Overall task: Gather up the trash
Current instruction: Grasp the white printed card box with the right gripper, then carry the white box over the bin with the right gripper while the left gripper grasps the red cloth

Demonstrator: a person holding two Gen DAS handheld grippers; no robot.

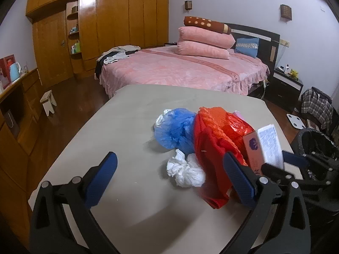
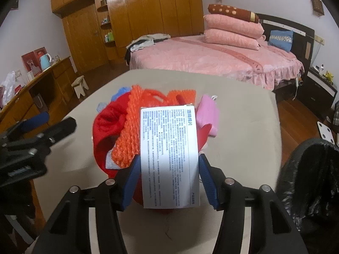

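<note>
A pile of trash lies on the beige table point(image 1: 127, 127): a blue plastic bag point(image 1: 175, 131), an orange-red bag point(image 1: 224, 127), a red cloth point(image 1: 209, 165) and white crumpled plastic point(image 1: 186, 169). My left gripper point(image 1: 169, 177) is open and empty, its fingers either side of the white plastic. My right gripper point(image 2: 169, 180) is shut on a white printed box point(image 2: 169, 156), held above the pile; the box also shows in the left wrist view point(image 1: 267, 146). Orange mesh point(image 2: 131, 131) and a pink item point(image 2: 207, 114) lie behind the box.
A bin lined with a black bag point(image 2: 313, 175) stands off the table's right edge, also in the left wrist view point(image 1: 317, 144). A pink bed point(image 1: 180, 67) lies behind the table. A wooden sideboard point(image 2: 31, 97) and a small stool point(image 1: 48, 101) stand at left.
</note>
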